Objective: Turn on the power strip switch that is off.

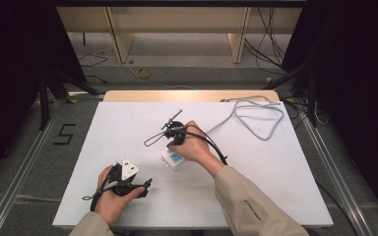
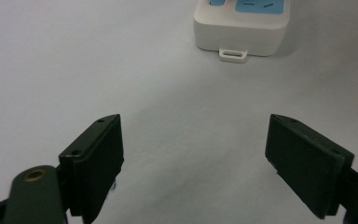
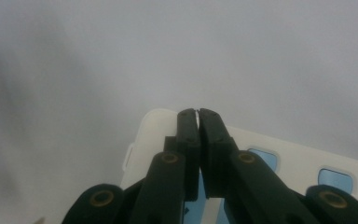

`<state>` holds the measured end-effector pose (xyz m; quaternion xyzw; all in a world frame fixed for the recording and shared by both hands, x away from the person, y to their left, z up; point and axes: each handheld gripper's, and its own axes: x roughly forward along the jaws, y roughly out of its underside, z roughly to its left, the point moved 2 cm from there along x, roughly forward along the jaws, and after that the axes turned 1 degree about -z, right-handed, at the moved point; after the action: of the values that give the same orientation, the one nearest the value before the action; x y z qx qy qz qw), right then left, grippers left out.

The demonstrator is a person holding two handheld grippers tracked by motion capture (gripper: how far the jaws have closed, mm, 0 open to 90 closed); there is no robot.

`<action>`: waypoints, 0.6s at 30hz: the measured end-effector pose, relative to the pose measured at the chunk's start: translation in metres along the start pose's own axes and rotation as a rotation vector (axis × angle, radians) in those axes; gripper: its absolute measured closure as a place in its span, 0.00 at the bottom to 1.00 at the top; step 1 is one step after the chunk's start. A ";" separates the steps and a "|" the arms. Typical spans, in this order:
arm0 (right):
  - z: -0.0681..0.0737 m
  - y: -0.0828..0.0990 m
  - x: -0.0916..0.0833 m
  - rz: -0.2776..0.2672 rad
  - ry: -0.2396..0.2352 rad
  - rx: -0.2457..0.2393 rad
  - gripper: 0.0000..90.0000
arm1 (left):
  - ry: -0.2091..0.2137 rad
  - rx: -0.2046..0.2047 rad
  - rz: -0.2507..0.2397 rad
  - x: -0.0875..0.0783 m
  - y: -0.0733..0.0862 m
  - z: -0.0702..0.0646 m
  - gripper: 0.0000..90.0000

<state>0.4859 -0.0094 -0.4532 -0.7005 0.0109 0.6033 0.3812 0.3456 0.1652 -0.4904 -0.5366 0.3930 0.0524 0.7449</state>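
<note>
Table (image 1: 128, 128) first: white top, I see it running away from me in the high view, with a wooden strip along the far edge. Grey cable (image 1: 256, 118) loops over the far right part of the top and leads back toward the middle.

Power strip (image 1: 173, 160) sits near the table's centre, a bit toward my side, flat on the surface. White body, blue socket faces up. Much of it is under my right hand, so I can't call the long axis from the high view. Right gripper view shows the blue sockets (image 3: 335, 179) lined up along the body, running off to that view's lower right, with a rounded end toward the upper left. Left gripper view shows one short end facing the left gripper, with a small white hanging tab (image 2: 233, 54) on it.

Right gripper (image 3: 198, 114) is over the strip's top face, jaws together, a hairline gap at the tips, nothing between them. Whether the tips touch the strip I can't tell.

Left gripper (image 2: 193, 158) is low near the front edge of the table, well apart from the strip, pointed at it. Jaws wide apart, bare table between them.
</note>
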 end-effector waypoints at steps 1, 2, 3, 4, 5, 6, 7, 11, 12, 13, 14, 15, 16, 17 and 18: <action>0.000 0.001 -0.001 -0.001 -0.006 0.002 0.97 | -0.001 -0.001 -0.002 0.000 0.000 0.000 0.21; -0.001 0.002 -0.002 0.000 -0.005 0.001 0.97 | 0.000 -0.002 -0.003 0.000 0.000 0.000 0.21; -0.001 0.002 -0.003 0.000 -0.005 0.000 0.97 | 0.000 -0.003 -0.003 0.000 0.000 -0.001 0.21; -0.002 0.003 -0.004 0.000 -0.004 -0.002 0.96 | 0.000 -0.001 0.000 0.000 0.000 0.000 0.21; -0.002 0.005 -0.005 -0.005 -0.008 -0.002 0.96 | 0.000 -0.001 0.000 0.000 0.000 0.000 0.21; -0.003 0.006 -0.006 -0.005 -0.008 -0.002 0.95 | -0.001 -0.002 -0.001 0.000 0.000 0.000 0.21; -0.003 0.007 -0.008 -0.006 -0.009 -0.001 0.95 | -0.001 -0.001 0.000 0.000 0.000 0.000 0.21; -0.006 0.012 -0.015 -0.019 -0.009 0.001 0.92 | -0.001 -0.001 -0.002 0.000 0.000 0.000 0.21; -0.006 0.013 -0.018 -0.024 -0.011 0.009 0.92 | -0.001 -0.001 -0.001 0.000 0.000 0.000 0.21; -0.007 0.015 -0.020 -0.033 -0.012 0.009 0.91 | -0.002 -0.001 -0.001 0.000 0.000 0.000 0.22; -0.008 0.016 -0.022 -0.034 -0.014 0.009 0.90 | -0.002 -0.001 0.000 0.000 0.000 0.000 0.22; -0.008 0.017 -0.024 -0.037 -0.014 0.012 0.89 | -0.003 0.000 0.001 0.000 0.000 0.000 0.22; -0.009 0.019 -0.026 -0.041 -0.017 0.014 0.89 | -0.005 -0.002 -0.002 0.000 0.000 0.000 0.22; -0.010 0.021 -0.028 -0.044 -0.016 0.016 0.88 | -0.005 0.002 0.003 0.000 0.000 0.000 0.22; -0.011 0.023 -0.031 -0.047 -0.014 0.013 0.87 | -0.006 0.002 0.004 0.000 0.000 0.000 0.22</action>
<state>0.4755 -0.0453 -0.4394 -0.6938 -0.0042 0.5989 0.3999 0.3453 0.1652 -0.4908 -0.5348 0.3920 0.0549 0.7466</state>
